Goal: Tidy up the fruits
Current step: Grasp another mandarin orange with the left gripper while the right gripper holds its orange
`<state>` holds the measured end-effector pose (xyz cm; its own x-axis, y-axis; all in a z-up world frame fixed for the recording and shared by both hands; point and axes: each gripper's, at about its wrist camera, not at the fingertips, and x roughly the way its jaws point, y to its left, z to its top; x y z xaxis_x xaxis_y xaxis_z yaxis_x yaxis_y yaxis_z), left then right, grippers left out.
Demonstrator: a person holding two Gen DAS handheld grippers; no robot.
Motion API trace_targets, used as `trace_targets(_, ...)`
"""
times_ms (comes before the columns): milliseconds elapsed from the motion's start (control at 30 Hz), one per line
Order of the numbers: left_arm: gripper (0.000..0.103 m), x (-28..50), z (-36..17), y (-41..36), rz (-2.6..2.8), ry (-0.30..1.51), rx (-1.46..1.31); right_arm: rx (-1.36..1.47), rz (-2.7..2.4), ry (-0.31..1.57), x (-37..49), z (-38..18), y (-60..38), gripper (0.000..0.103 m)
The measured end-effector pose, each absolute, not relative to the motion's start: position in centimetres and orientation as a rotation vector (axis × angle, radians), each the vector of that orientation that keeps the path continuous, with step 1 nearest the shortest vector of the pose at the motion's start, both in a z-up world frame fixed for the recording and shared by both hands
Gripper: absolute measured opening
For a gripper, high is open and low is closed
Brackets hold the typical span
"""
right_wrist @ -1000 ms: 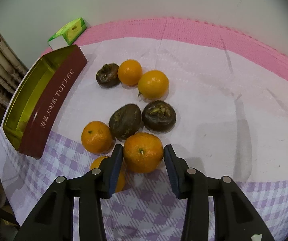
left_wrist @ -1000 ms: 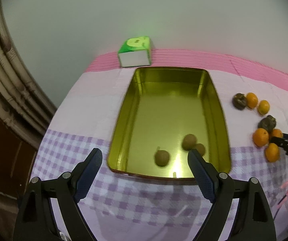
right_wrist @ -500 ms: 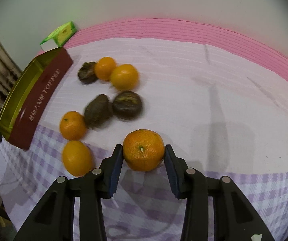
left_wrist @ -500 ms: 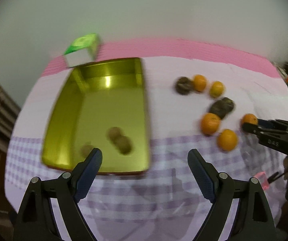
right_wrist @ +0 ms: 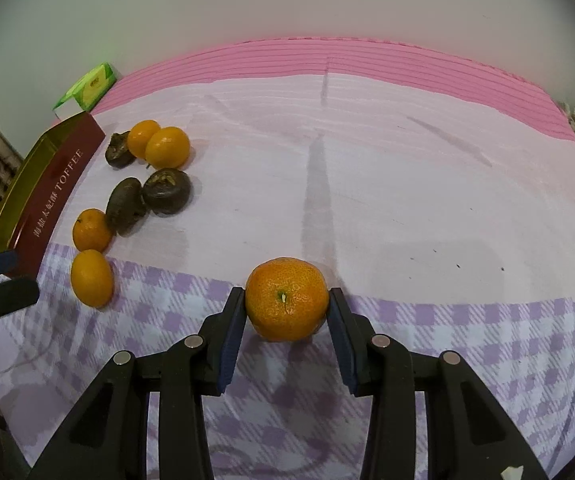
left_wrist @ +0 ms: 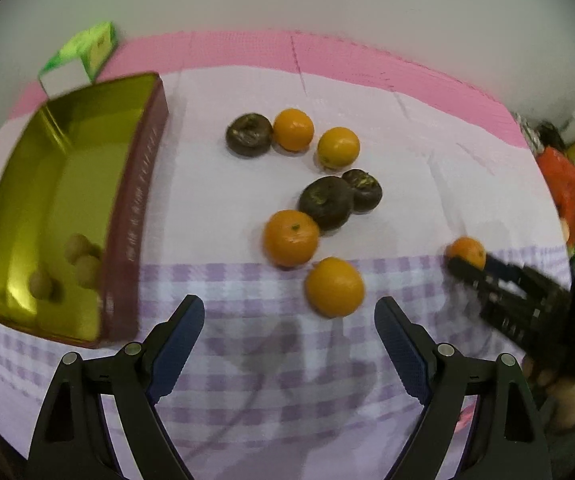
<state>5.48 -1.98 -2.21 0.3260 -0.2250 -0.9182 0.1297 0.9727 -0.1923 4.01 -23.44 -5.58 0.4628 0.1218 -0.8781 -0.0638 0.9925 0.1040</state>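
Since the earlier frame, the right gripper (right_wrist: 286, 308) has carried its clamped mandarin (right_wrist: 286, 305) toward 3 o'clock, apart from the pile, presumably sorting; left gripper (left_wrist: 289, 330) spread wide, empty.

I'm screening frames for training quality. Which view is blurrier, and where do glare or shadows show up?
Left wrist view: smeared, most on the toffee tin and green box; glare on the tin's gold floor; left claw sharp, faint shadows on the checked cloth. Right wrist view: crisp; the mandarin in the right claw shows peel texture, long soft shadows beyond.
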Motion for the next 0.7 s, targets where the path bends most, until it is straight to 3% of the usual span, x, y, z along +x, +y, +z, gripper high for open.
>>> trace_targets(133, 0.084, 6.9, -2.6, -2.7, -0.210, 1.282, -0.174, 0.094, 0.125, 1.076, 3.8, -5.7, -24.2, 0.038)
trace_targets(300, 0.070, 8.0, -3.6, -3.1, -0.177, 1.364, -0.291, 0.091, 0.135, 1.067, 3.8, -5.8, -24.1, 0.038)
trace_targets(400, 0.067, 8.5, -4.4, -3.3, -0.153, 1.398, -0.349, 0.101, 0.139, 1.069, 3.7, -5.7, -24.3, 0.038)
trace_targets(700, 0.054, 9.2, -5.2, -5.0, -0.129, 1.416, -0.316, 0.111, 0.151, 1.071, 3.7, -5.7, -24.5, 0.038)
